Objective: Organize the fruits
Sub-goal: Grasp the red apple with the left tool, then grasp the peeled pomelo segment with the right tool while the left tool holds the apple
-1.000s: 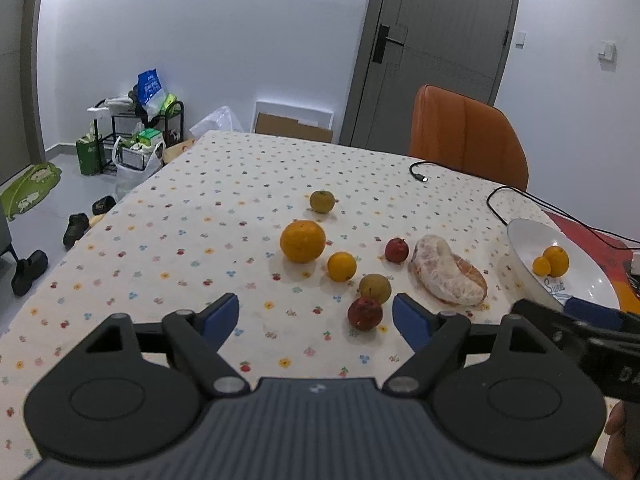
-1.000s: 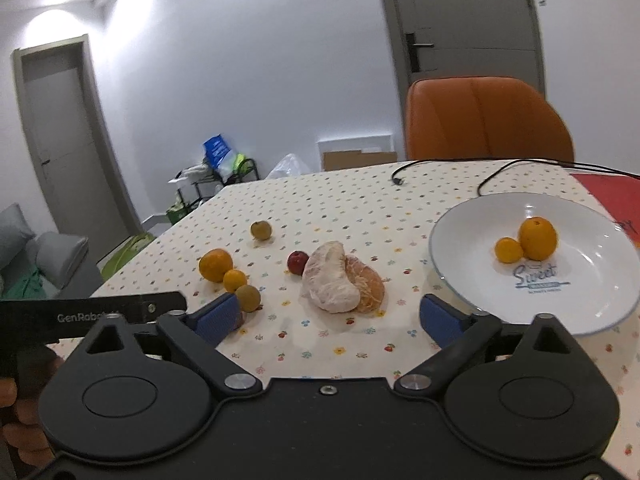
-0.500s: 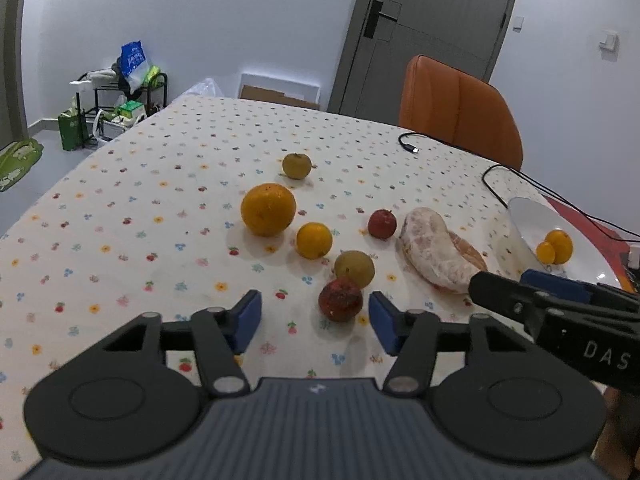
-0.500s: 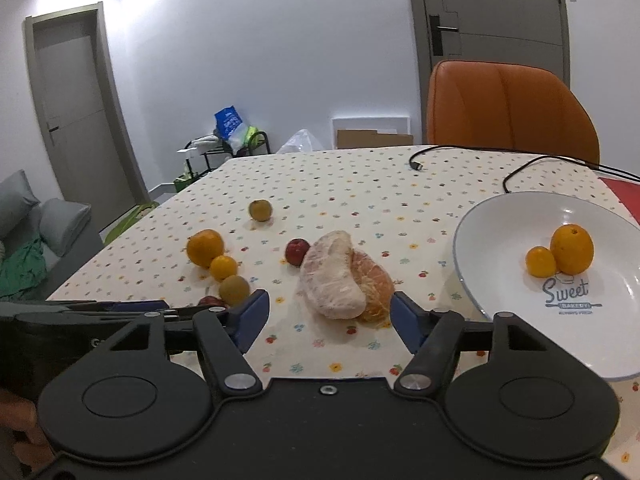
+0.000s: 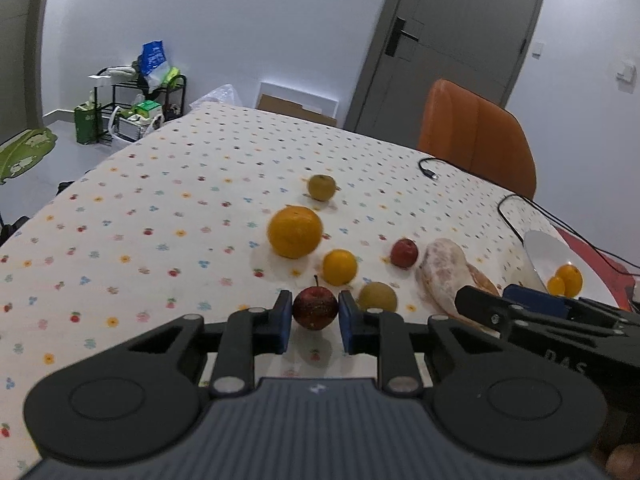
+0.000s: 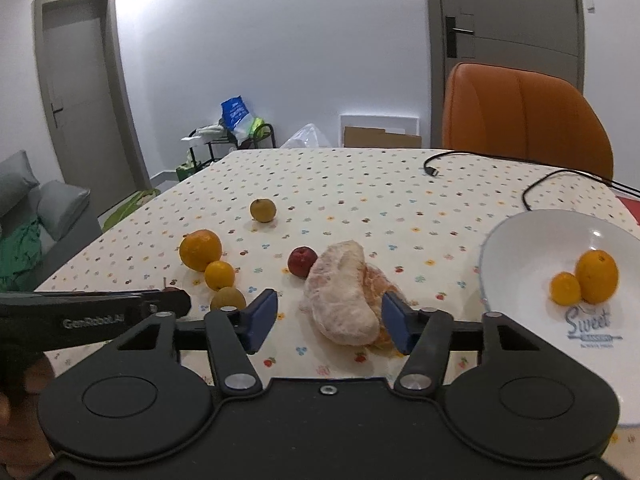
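My left gripper (image 5: 314, 322) is shut on a dark red apple (image 5: 315, 307), its blue pads pressing both sides. Behind it on the dotted tablecloth lie a large orange (image 5: 295, 232), a small orange (image 5: 339, 267), a yellow-green fruit (image 5: 377, 297), a small red apple (image 5: 404, 253) and another yellow-green fruit (image 5: 321, 187). My right gripper (image 6: 329, 322) is open around a peeled pomelo piece (image 6: 344, 300); the right pad sits close to it and the left pad stands apart. A white plate (image 6: 492, 248) on the right holds two oranges (image 6: 596, 276).
A black cable (image 6: 532, 188) trails across the far right of the table. An orange chair (image 6: 524, 116) stands behind the table. The left gripper's body (image 6: 92, 312) reaches in from the left, and a red mat (image 5: 600, 260) lies under the plate.
The left gripper moved forward and shut on the dark red apple. The right gripper came closer to the pomelo piece and its fingers narrowed around it.
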`<state>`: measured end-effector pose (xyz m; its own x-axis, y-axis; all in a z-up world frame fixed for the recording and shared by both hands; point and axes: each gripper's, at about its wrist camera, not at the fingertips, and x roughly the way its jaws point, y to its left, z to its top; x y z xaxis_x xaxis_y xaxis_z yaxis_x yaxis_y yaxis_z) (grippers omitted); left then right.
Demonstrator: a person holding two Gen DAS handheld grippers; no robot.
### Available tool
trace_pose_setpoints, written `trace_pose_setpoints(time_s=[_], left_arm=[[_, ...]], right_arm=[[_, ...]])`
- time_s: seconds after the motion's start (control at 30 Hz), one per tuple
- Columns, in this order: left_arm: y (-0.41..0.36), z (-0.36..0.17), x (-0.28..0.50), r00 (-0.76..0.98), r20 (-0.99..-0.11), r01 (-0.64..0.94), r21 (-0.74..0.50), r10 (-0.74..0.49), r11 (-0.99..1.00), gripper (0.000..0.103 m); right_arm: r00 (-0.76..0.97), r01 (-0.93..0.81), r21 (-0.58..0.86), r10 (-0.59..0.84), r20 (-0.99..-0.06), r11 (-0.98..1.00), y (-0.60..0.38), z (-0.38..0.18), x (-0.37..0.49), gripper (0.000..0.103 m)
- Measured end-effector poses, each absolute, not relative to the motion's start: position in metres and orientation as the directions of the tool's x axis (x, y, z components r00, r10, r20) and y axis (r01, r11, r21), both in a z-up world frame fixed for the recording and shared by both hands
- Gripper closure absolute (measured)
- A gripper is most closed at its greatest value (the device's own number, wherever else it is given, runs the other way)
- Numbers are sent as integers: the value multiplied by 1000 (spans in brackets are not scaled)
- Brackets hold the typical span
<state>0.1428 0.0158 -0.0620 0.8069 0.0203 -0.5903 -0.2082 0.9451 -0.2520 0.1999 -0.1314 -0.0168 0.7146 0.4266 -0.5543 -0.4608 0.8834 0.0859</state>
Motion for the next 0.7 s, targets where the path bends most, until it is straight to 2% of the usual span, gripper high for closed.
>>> trace_pose_setpoints(time_s=[0.17,0.4,0.6,0.7], left_arm=[[26,-60,139,812,-582,-240,-262,45,935,80],[42,-61,132,818,-571,-283,-294,70,913,80],[49,-61,126,818,-569,-303,-306,81,902,80],[51,-60,123,819,-568,-307,-308,85,900,80]], right_arm=[[704,-476,60,421,-572,877,-122,-21,209,51],[706,-486,11,399,-585,874,-110,-24,217,51],[738,-480,-92,345,-580,872,-94,-30,218,52],[762,-475,-182,299,-574,861,-85,-35,213,66]])
